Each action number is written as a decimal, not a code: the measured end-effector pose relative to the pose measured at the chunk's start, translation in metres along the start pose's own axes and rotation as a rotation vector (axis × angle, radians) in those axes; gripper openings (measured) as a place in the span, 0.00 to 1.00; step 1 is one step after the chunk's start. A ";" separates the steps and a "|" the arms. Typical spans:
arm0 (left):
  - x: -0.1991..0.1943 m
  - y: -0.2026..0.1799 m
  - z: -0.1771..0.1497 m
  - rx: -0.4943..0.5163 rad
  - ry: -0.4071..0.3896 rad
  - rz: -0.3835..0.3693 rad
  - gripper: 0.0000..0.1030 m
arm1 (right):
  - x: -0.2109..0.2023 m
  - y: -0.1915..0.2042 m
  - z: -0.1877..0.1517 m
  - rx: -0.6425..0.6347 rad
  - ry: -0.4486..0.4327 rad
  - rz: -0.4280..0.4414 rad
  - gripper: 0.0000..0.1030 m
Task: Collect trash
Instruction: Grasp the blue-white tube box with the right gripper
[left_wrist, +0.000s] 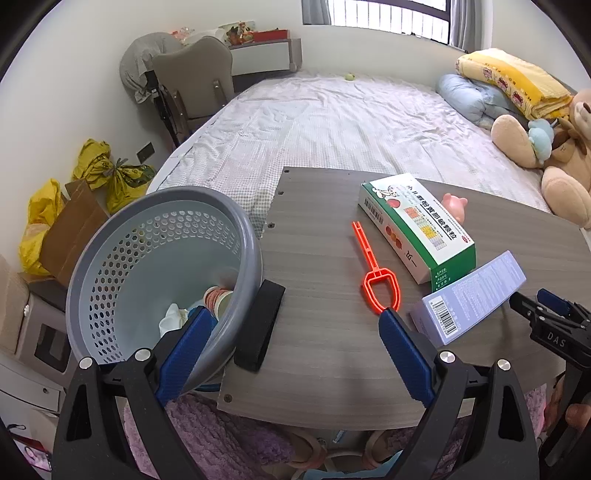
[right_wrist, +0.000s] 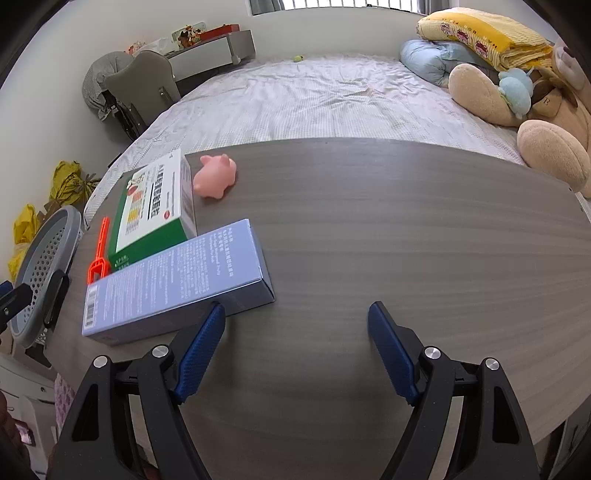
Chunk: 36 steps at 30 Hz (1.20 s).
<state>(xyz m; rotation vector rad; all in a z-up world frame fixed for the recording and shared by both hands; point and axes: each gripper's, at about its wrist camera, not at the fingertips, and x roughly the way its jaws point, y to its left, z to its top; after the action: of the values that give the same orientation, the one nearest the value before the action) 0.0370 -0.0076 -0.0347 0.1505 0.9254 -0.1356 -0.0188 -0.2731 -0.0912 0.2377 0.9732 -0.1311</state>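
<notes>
A grey perforated trash basket (left_wrist: 122, 258) stands tilted at the left edge of the grey wooden board (left_wrist: 317, 332); a paper cup (left_wrist: 218, 299) and white tissue (left_wrist: 173, 319) lie inside. On the board lie a green medicine box (left_wrist: 417, 229), a pale blue box (left_wrist: 469, 299), an orange plastic tool (left_wrist: 373, 273) and a pink pig toy (left_wrist: 454, 205). My left gripper (left_wrist: 295, 325) is open, its left finger over the basket rim, its right finger at the orange tool's loop. My right gripper (right_wrist: 297, 325) is open and empty, its left finger beside the pale blue box (right_wrist: 177, 280).
A black strap (left_wrist: 258, 325) lies on the board next to the basket. A bed (left_wrist: 332, 118) lies behind, with a teddy bear (left_wrist: 554, 155) and pillows at right. Yellow bags (left_wrist: 92, 173) and a chair (left_wrist: 192, 85) stand at left.
</notes>
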 end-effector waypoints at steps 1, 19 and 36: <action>0.000 0.000 0.000 -0.001 0.000 0.000 0.87 | 0.000 0.000 0.002 -0.003 -0.006 -0.001 0.74; -0.006 0.019 0.006 -0.031 -0.045 -0.013 0.88 | -0.031 0.062 0.003 -0.071 -0.035 0.088 0.74; -0.005 0.043 0.000 -0.052 -0.057 -0.048 0.88 | -0.006 0.116 -0.012 -0.121 0.023 -0.007 0.74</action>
<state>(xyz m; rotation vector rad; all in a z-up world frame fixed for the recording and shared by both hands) 0.0416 0.0349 -0.0275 0.0761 0.8750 -0.1592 -0.0067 -0.1580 -0.0762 0.1249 1.0011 -0.0758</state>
